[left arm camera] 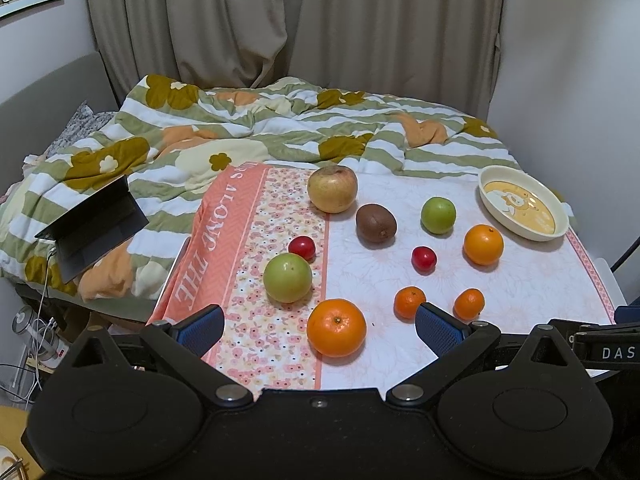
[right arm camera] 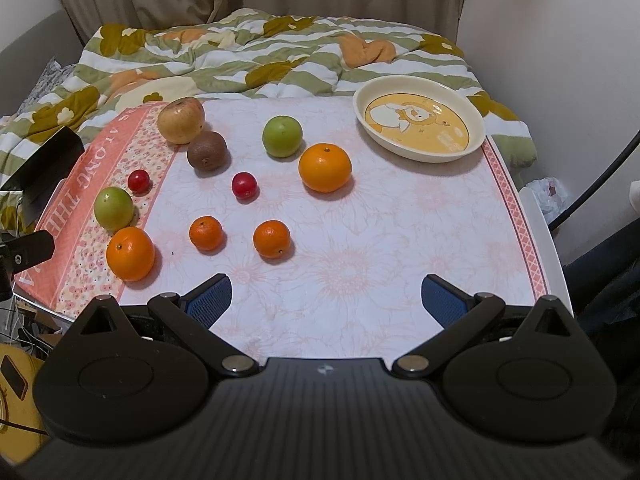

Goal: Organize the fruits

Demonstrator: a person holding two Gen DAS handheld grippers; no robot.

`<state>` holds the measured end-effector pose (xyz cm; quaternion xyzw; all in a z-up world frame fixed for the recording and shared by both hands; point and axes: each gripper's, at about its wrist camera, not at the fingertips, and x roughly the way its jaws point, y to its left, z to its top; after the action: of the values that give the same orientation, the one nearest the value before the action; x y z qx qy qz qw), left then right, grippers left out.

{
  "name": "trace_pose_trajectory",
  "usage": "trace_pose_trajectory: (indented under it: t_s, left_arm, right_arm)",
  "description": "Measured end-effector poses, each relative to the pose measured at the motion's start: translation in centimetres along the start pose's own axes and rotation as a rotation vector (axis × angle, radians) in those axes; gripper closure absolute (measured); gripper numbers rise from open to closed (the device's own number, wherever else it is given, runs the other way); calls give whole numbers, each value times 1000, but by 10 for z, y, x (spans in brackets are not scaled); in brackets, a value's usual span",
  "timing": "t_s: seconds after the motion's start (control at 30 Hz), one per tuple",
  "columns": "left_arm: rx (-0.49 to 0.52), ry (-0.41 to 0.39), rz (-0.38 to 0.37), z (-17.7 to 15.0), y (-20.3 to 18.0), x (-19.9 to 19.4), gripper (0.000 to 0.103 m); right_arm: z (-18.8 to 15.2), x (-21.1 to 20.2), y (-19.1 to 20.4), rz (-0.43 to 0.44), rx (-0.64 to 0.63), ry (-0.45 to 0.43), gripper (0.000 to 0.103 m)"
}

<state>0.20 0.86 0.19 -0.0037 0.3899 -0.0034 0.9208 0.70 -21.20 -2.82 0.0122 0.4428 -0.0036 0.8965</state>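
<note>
Several fruits lie loose on a pink floral tablecloth (right arm camera: 360, 240). A yellow-brown apple (right arm camera: 181, 120), a kiwi (right arm camera: 207, 151), green apples (right arm camera: 282, 136) (right arm camera: 113, 208), oranges (right arm camera: 325, 167) (right arm camera: 130, 253), two mandarins (right arm camera: 205, 233) (right arm camera: 272, 239) and two small red fruits (right arm camera: 244, 185) (right arm camera: 138, 181) are spread over the left half. An empty cream dish (right arm camera: 420, 118) sits at the far right. My left gripper (left arm camera: 320, 326) is open, with the near orange (left arm camera: 336, 327) just beyond its fingers. My right gripper (right arm camera: 326, 300) is open over bare cloth.
A rumpled green-striped floral quilt (right arm camera: 240, 52) covers the bed behind the table. A dark open laptop (left arm camera: 94, 232) rests on it at left. Curtains (left arm camera: 280, 20) hang at the back. The table's white edge (right arm camera: 540, 232) and a black cable (right arm camera: 600, 176) are at right.
</note>
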Motion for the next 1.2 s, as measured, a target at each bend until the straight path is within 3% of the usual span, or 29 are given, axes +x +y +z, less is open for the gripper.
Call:
trace_pose_trajectory:
  t_s: [1.2]
  left_arm:
    - [-15,2,-13,3,7,0,0]
  right_arm:
    - [2,-3,-6,-5,6,-11,0]
